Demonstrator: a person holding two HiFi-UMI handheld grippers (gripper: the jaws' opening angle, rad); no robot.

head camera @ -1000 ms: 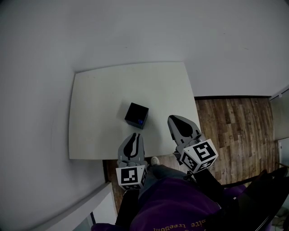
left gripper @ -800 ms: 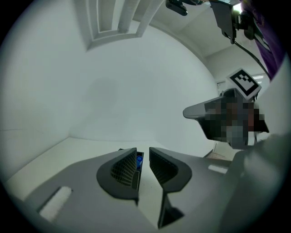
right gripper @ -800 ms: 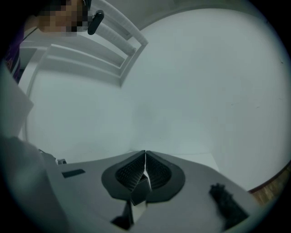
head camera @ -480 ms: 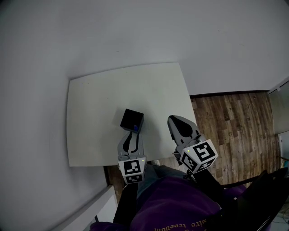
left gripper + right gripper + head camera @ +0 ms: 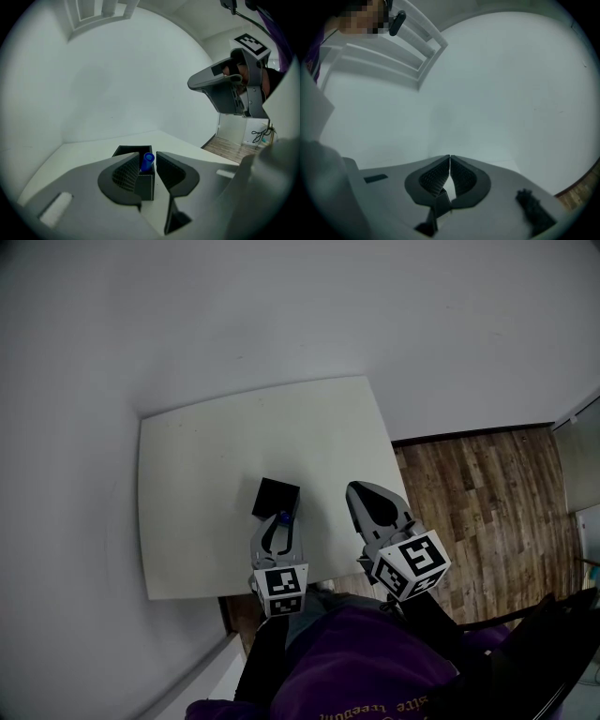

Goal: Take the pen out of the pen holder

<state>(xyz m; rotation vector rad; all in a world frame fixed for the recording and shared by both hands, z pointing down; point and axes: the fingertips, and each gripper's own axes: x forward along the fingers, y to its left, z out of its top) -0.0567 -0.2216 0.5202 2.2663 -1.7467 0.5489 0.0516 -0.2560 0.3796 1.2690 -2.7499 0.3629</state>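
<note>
As it leans, blue pen (image 5: 148,161) overtops black holder (image 5: 144,185).

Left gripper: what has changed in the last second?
The left gripper moved forward to the pen holder; its jaws are opening, with the top of the blue pen between them, not gripped. The right gripper stayed shut and in place; the pen holder did not move.

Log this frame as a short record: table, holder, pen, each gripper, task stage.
table: white
pen holder: black, square, upright on the table
pen: blue, standing in the pen holder, top sticking out
left gripper: jaws opening, pen top between them, not clamped
right gripper: shut, empty, held beside the left gripper
task stage: pen not yet taken out
</note>
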